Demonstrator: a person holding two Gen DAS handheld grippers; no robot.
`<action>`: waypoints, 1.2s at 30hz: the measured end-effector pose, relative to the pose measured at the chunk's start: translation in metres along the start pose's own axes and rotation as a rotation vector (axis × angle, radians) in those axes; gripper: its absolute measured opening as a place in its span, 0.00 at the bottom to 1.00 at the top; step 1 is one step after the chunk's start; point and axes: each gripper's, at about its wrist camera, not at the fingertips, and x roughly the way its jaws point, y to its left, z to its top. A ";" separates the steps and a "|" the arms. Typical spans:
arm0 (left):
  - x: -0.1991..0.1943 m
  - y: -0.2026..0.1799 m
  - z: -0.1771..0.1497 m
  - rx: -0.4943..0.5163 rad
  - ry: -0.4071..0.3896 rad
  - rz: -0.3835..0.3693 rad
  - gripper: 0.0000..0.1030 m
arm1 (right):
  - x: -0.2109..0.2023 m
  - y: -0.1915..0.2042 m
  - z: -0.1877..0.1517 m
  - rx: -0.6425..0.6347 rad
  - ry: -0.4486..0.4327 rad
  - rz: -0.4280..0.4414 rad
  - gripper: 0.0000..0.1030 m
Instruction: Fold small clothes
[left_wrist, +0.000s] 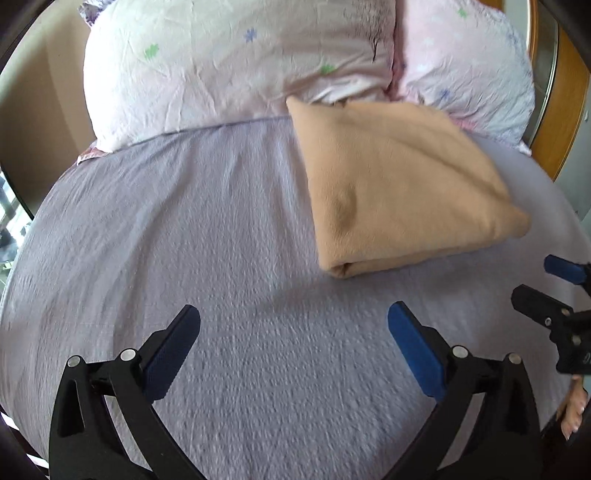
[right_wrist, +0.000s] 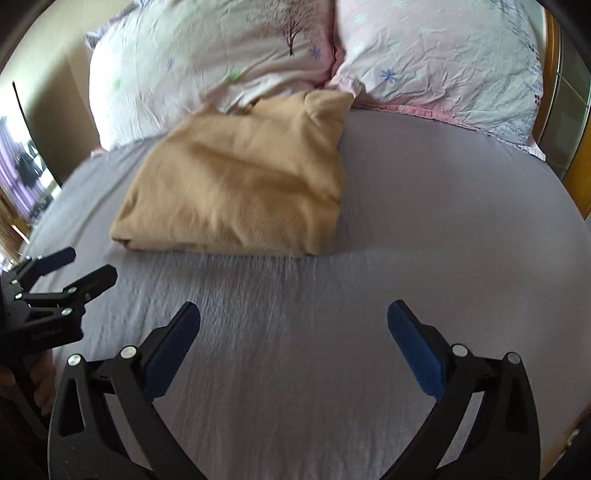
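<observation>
The tan folded cloth (left_wrist: 402, 184) lies flat on the bed (left_wrist: 184, 240), on the pale purple sheet. It is folded into a thick, soft rectangle w/ a rolled edge on the near side. Its far corner touches the pillows — in the right wrist view the cloth (right_wrist: 240, 192) pokes up a bit where the two pillows meet.

Left pillow (left_wrist: 229, 62) is pale pink w/ small green & blue flowers. Right pillow (left_wrist: 469, 62) sits just beside it, touching it, also pink w/ little flowers. Both lie behind the cloth, at the head of the bed.

Left gripper (left_wrist: 293, 317) is spread wide, nothing between its blue pads. It hangs over bare sheet, near the cloth but not touching it, on the cloth's near-left side.

Right gripper (right_wrist: 293, 317) is spread wide too — holding nothing. It is over bare sheet on the cloth's near-right side, apart from it.

Each gripper shows at the edge of the other's view: right gripper (left_wrist: 539, 280) & left gripper (right_wrist: 92, 266), both parted.

A wooden headboard (left_wrist: 569, 110) shows behind the right pillow.
</observation>
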 end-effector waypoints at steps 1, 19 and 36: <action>0.007 -0.004 0.003 0.002 0.008 -0.004 0.99 | 0.000 0.003 -0.003 -0.004 0.002 -0.004 0.98; 0.009 -0.010 -0.002 0.028 0.023 -0.010 0.99 | 0.003 0.015 -0.016 -0.027 0.022 -0.062 0.98; 0.008 -0.012 -0.003 0.028 0.023 -0.010 0.99 | 0.003 0.014 -0.015 -0.029 0.020 -0.060 0.98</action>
